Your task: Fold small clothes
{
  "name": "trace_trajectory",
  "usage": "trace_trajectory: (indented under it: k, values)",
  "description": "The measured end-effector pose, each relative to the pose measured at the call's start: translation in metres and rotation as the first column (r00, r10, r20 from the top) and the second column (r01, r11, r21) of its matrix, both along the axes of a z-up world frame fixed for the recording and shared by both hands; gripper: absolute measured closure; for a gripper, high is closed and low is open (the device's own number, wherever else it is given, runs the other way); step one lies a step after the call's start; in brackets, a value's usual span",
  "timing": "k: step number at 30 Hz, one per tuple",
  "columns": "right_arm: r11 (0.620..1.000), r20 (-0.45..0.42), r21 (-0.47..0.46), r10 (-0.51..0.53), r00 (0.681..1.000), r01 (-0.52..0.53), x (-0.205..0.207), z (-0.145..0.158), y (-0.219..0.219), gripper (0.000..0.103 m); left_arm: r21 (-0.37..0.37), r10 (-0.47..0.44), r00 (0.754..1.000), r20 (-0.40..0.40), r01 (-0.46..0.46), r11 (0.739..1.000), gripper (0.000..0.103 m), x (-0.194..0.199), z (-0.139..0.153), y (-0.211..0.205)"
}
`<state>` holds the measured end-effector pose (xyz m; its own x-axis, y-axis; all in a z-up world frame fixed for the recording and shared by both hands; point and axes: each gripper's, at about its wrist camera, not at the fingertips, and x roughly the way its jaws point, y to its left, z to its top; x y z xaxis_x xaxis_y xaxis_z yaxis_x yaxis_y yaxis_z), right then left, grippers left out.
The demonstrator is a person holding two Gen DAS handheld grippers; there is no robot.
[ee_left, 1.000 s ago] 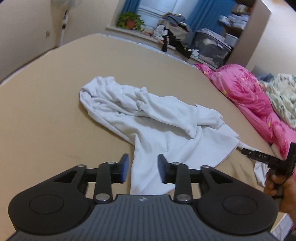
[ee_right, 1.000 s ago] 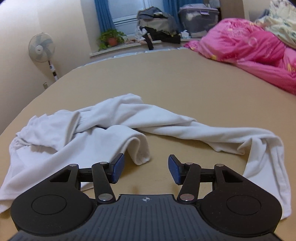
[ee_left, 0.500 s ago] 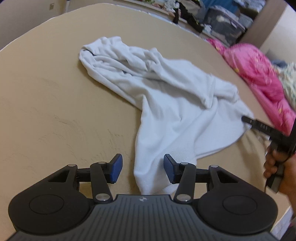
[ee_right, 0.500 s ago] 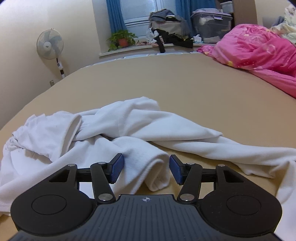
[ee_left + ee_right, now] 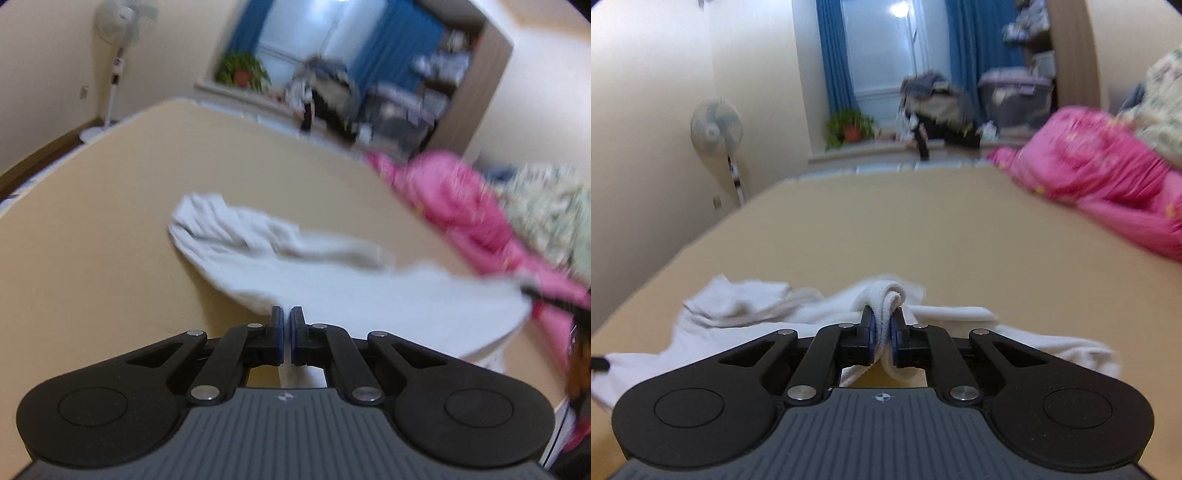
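On the tan bed surface (image 5: 110, 229), a crumpled white cotton garment (image 5: 332, 291) lies spread from mid-bed toward the near edge, one bunched end further out, a broad flatter panel nearer both cameras. No crease or fold line visible; cloth looks loose and rumpled, partly motion-blurred.

Left hand-held gripper (image 5: 287, 321): jaws have just been closing and now stand together, only a thin slit between the blue pads. White cloth shows beneath and just beyond the tips; the near edge appears pinched there, but blur keeps this from being certain.

Right hand-held gripper (image 5: 882, 330): jaws have just been closing, now clamped on a thick rolled hem of the same white garment, which bulges over the top of the pads and hangs out below them. In the left wrist view its black tip shows at the far right, at the cloth's edge, with part of the person's hand (image 5: 576, 365) behind it.

Judgement on progress: early. Two grasp points taken, nothing folded yet. Left to do: lift and spread the garment flat, then make the folds.

Surroundings: pink quilt (image 5: 1108, 173) heaped on the right of the bed, well apart from the garment; standing fan (image 5: 716, 129) by the wall; potted plant (image 5: 851, 127) on the sill below blue curtains (image 5: 834, 55).
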<state>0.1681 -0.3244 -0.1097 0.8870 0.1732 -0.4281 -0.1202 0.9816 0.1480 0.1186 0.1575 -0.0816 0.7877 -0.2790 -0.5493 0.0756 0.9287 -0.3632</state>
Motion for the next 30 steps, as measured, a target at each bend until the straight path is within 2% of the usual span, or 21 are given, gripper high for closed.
trace_trajectory:
  k: [1,3,5,6,9,11,12,13,15,17,19,21,25,26,28,30]
  values:
    - [1.0,-0.031,0.002,0.015,0.999,-0.015,-0.019,0.002,-0.001,0.095,-0.028,0.007,1.0,-0.007,-0.007,1.0,0.1,-0.013,0.002,0.012]
    - [0.997,-0.158,0.002,0.071,0.985,-0.072,-0.054,-0.01,-0.001,0.095,-0.057,0.007,0.997,-0.071,-0.011,0.998,0.1,-0.033,-0.003,0.028]
    - [0.99,-0.299,-0.011,0.128,0.946,-0.138,-0.079,-0.036,0.003,0.095,-0.009,-0.024,0.984,-0.174,0.023,1.0,0.1,-0.047,-0.015,0.033]
    - [0.984,-0.361,-0.023,0.157,0.919,-0.177,-0.091,-0.051,0.007,0.095,0.043,-0.061,0.973,-0.224,0.072,0.996,0.1,-0.055,-0.022,0.031]
    - [0.944,-0.467,-0.054,0.264,0.844,-0.325,-0.119,-0.086,0.02,0.094,0.131,-0.165,0.93,-0.328,0.218,0.967,0.102,-0.078,-0.042,0.027]
    - [0.954,-0.465,0.01,0.27,0.843,-0.3,-0.127,-0.095,0.011,0.092,0.122,-0.188,0.911,-0.366,0.247,0.961,0.102,-0.086,-0.05,0.036]
    - [0.962,-0.449,0.043,0.261,0.855,-0.271,-0.128,-0.095,0.002,0.091,0.094,-0.196,0.911,-0.362,0.245,0.965,0.101,-0.089,-0.049,0.044]
    - [0.971,-0.423,0.054,0.234,0.875,-0.234,-0.128,-0.094,-0.007,0.085,0.065,-0.196,0.919,-0.342,0.231,0.971,0.099,-0.09,-0.047,0.051]
    - [0.988,-0.384,0.058,0.156,0.91,-0.145,-0.122,-0.092,-0.023,0.074,0.016,-0.18,0.93,-0.321,0.195,0.981,0.085,-0.087,-0.044,0.059]
    - [0.993,-0.377,0.095,0.095,0.921,-0.064,-0.112,-0.094,-0.035,0.071,-0.006,-0.159,0.932,-0.326,0.167,0.986,0.077,-0.078,-0.044,0.06]
    - [0.994,-0.412,0.113,0.056,0.91,-0.01,-0.098,-0.103,-0.039,0.071,-0.005,-0.141,0.927,-0.349,0.148,0.989,0.076,-0.064,-0.048,0.056]
    - [0.997,-0.457,0.08,0.025,0.889,0.013,-0.083,-0.117,-0.033,0.071,0.018,-0.131,0.917,-0.376,0.149,0.989,0.071,-0.053,-0.053,0.045]
    - [1.0,-0.552,-0.011,0.012,0.834,-0.022,-0.059,-0.148,-0.005,0.071,0.063,-0.122,0.898,-0.423,0.163,0.985,0.063,-0.038,-0.072,0.029]
    - [0.999,-0.56,-0.038,0.003,0.828,-0.029,-0.057,-0.153,0.002,0.071,0.074,-0.122,0.893,-0.432,0.17,0.983,0.063,-0.038,-0.077,0.028]
    - [0.996,-0.544,-0.072,0.005,0.839,-0.053,-0.057,-0.153,0.014,0.067,0.105,-0.129,0.882,-0.454,0.197,0.975,0.063,-0.034,-0.085,0.019]
    - [0.995,-0.529,-0.068,0.031,0.848,-0.079,-0.057,-0.151,0.023,0.068,0.14,-0.146,0.871,-0.47,0.237,0.961,0.064,-0.032,-0.094,0.008]
